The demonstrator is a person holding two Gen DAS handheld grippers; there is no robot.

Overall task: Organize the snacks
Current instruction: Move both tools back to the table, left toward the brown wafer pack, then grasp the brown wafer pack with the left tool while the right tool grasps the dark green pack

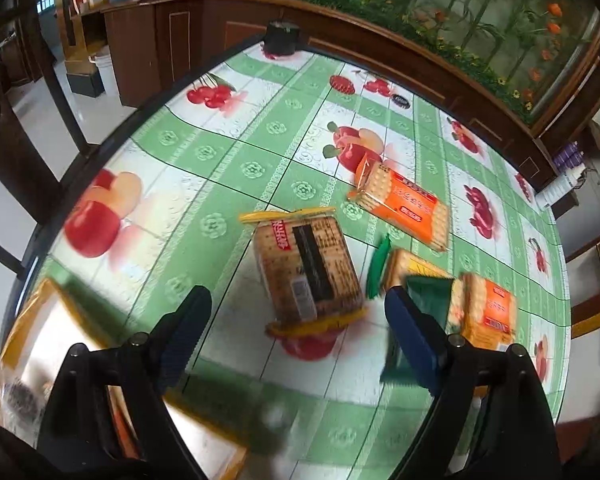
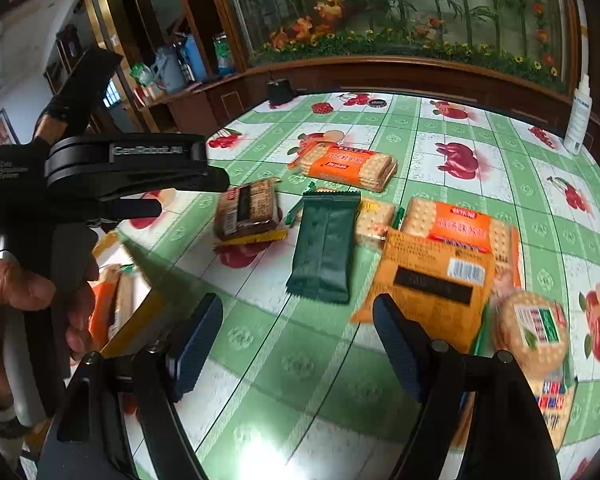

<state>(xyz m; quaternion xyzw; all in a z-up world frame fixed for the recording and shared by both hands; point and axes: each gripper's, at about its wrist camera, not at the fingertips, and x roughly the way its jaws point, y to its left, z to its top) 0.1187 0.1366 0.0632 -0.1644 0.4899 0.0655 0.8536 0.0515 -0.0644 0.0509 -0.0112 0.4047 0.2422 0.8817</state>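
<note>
My left gripper (image 1: 300,320) is open and points down over a brown cracker pack with yellow ends (image 1: 308,268); the pack lies just beyond the fingertips and the pads do not touch it. Beside the right finger lie a dark green packet (image 1: 424,292) and an orange cracker pack (image 1: 488,312). My right gripper (image 2: 298,340) is open above bare tablecloth, holding nothing. Ahead of it lie the green packet (image 2: 326,244), an orange bag (image 2: 428,280), a round cracker pack (image 2: 534,328) and a long orange cracker pack (image 2: 348,164). A hand (image 2: 20,284) holds the left gripper's black body (image 2: 120,168).
A yellow-rimmed box (image 2: 140,312) with packs inside sits at the table's left edge, blurred in the left wrist view (image 1: 32,312). A black cylinder (image 2: 278,92), a small black lid (image 2: 377,103) and a white spray bottle (image 2: 579,120) stand along the far side. A wooden cabinet (image 1: 148,48) stands beyond the table.
</note>
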